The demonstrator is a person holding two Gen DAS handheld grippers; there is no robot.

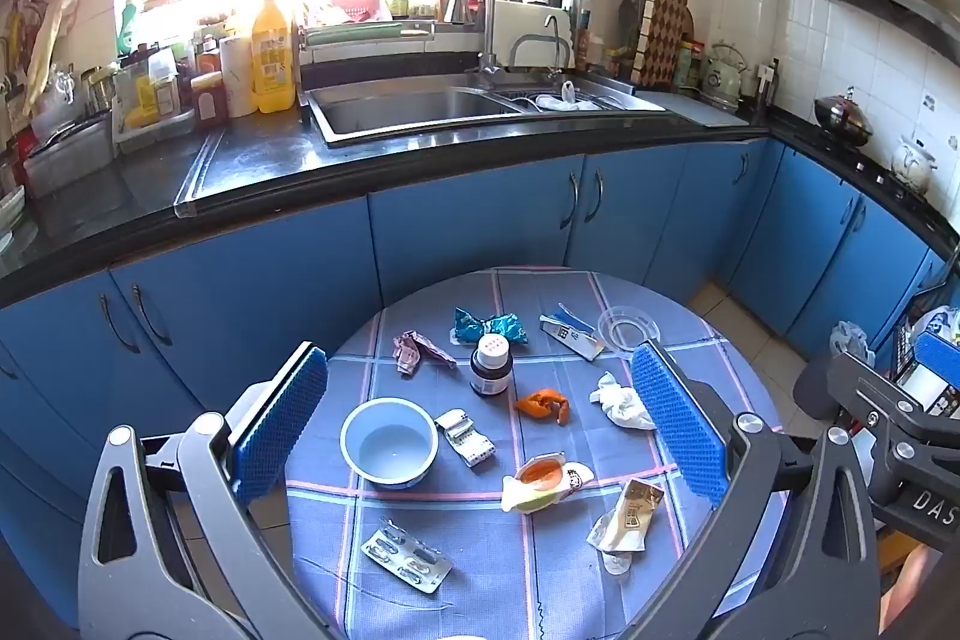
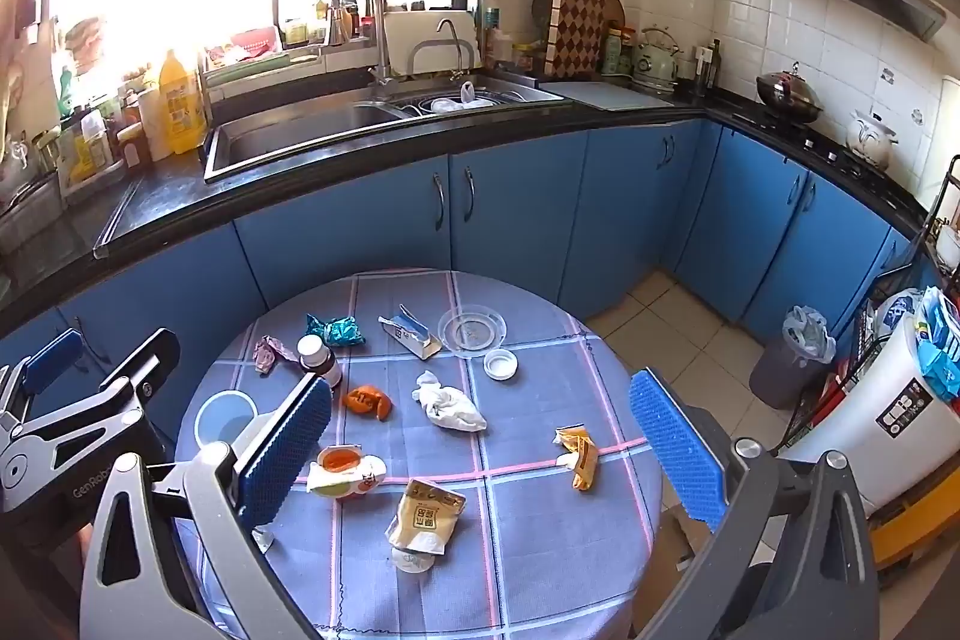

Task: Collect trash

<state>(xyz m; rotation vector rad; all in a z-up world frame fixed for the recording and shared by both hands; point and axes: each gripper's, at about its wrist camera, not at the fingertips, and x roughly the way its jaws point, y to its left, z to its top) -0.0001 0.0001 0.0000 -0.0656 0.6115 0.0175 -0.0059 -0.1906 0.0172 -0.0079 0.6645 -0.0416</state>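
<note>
A round table point(image 1: 540, 580) with a blue checked cloth carries scattered litter: a teal wrapper point(image 1: 489, 325), a pink wrapper point(image 1: 417, 349), orange peel point(image 1: 543, 405), a crumpled tissue point(image 1: 621, 403), a blister pack point(image 1: 405, 559), a cream pouch point(image 1: 627, 517) and an opened jelly cup point(image 1: 546, 478). My left gripper point(image 1: 480, 436) hovers above the table, open and empty. My right gripper point(image 2: 480, 454) also hangs open over the table point(image 2: 420, 580), with the cream pouch point(image 2: 423, 517), the tissue point(image 2: 450, 406) and a yellow wrapper point(image 2: 579, 454) below it.
A blue bowl point(image 1: 390, 442), a brown pill bottle point(image 1: 491, 364), a clear lid point(image 2: 472, 330) and a small white cap point(image 2: 500, 363) also sit on the cloth. A grey bin point(image 2: 792, 364) with a bag stands on the floor to the right. Blue cabinets point(image 1: 468, 220) and a sink point(image 1: 408, 109) lie behind.
</note>
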